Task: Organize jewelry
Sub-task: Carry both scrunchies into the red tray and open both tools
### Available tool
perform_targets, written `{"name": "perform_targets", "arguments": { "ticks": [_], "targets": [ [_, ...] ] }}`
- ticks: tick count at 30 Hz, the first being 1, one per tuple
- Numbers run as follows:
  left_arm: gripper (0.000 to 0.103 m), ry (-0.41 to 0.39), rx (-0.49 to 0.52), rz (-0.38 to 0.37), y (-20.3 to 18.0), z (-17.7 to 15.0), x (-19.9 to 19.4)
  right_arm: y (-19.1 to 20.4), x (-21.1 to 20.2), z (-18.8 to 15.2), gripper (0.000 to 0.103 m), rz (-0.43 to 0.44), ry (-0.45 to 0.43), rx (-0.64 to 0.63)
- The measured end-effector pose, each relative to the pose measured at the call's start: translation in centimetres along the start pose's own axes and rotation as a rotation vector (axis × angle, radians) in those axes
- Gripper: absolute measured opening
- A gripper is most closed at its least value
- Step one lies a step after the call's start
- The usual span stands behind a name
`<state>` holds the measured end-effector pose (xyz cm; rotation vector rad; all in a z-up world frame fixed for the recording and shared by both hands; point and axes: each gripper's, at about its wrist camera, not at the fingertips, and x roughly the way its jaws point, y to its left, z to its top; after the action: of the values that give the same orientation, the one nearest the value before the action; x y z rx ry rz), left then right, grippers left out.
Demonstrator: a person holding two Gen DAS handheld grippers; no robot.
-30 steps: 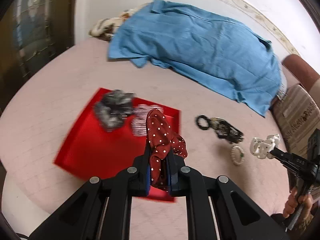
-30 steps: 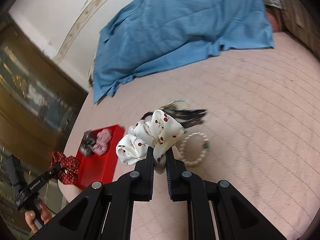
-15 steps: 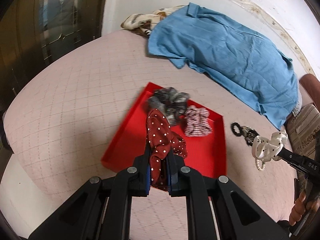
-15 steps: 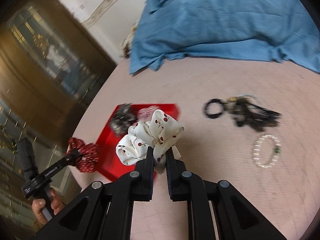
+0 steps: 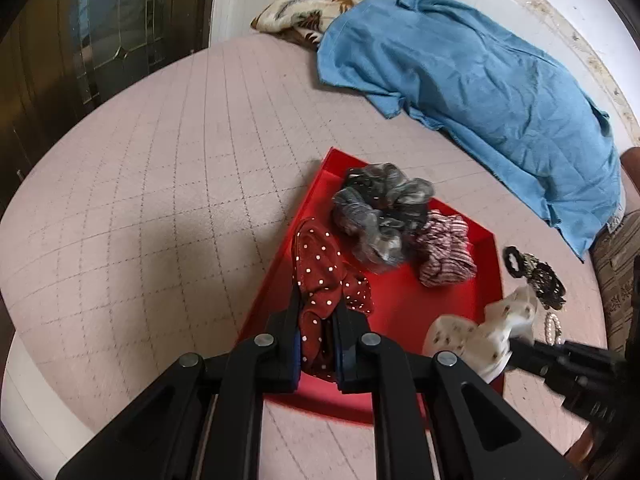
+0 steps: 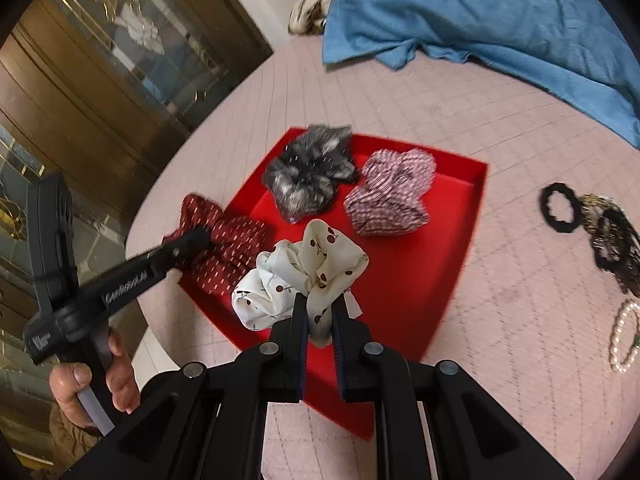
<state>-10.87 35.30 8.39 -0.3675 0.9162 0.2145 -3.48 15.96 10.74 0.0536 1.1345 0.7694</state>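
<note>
My left gripper [image 5: 318, 310] is shut on a dark red polka-dot scrunchie [image 5: 320, 276], held over the left side of the red tray [image 5: 486, 268]. My right gripper [image 6: 320, 308] is shut on a white cherry-print scrunchie [image 6: 296, 276], held over the near part of the red tray [image 6: 460, 240]. A grey scrunchie [image 6: 310, 172] and a pink checked scrunchie [image 6: 392, 192] lie in the tray. In the left wrist view the right gripper [image 5: 508, 344] comes in from the right with the white scrunchie [image 5: 480, 332]. In the right wrist view the left gripper [image 6: 204, 236] holds the red scrunchie [image 6: 232, 248] at the tray's left edge.
A black hair tie [image 6: 560, 208], a dark beaded pile [image 6: 614, 240] and a pearl bracelet [image 6: 624, 336] lie on the pink quilted bed right of the tray. A blue cloth [image 5: 472, 72] covers the far side. A dark glass cabinet [image 6: 80, 80] stands at the left. A hand [image 6: 92, 380] grips the left handle.
Both grippers have moved to the red tray with their scrunchies still held. The right one has swung left from the bracelet area to over the tray's near part.
</note>
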Motion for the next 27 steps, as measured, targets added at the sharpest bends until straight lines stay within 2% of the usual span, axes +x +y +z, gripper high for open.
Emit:
{"name": "perform_targets", "arguments": {
  "ticks": [10, 15, 19, 20, 21, 23, 25, 27],
  "targets": [
    [0.011, 0.034, 0.055, 0.028, -0.2, 1.3, 3.4, 0.0, 4.6, 0.1, 0.012, 0.042, 0.092, 0.035],
    [0.012, 0.033, 0.032, 0.028, 0.3, 1.4, 3.5, 0.8, 6.0, -0.2, 0.014, 0.083, 0.124, 0.030],
    [0.022, 0.012, 0.032, 0.021, 0.3, 1.4, 2.1, 1.4, 6.1, -0.4, 0.016, 0.100, 0.127, 0.006],
    [0.028, 0.001, 0.033, 0.021, 0.3, 1.4, 1.5, 1.6, 6.0, -0.4, 0.017, 0.100, 0.126, -0.002],
    [0.031, -0.012, 0.034, 0.023, 0.2, 1.3, 0.8, 1.8, 5.8, -0.5, 0.024, 0.101, 0.122, -0.012],
    [0.047, -0.041, 0.027, 0.032, 0.1, 1.2, -0.5, 2.3, 5.4, -0.8, 0.036, 0.096, 0.110, -0.031],
    [0.049, -0.070, 0.015, 0.049, 0.1, 1.1, -1.8, 2.8, 4.8, -1.2, 0.046, 0.092, 0.092, -0.054],
    [0.049, -0.087, 0.000, 0.068, 0.2, 0.8, -3.0, 3.6, 4.2, -1.5, 0.047, 0.085, 0.080, -0.083]
  ]
}}
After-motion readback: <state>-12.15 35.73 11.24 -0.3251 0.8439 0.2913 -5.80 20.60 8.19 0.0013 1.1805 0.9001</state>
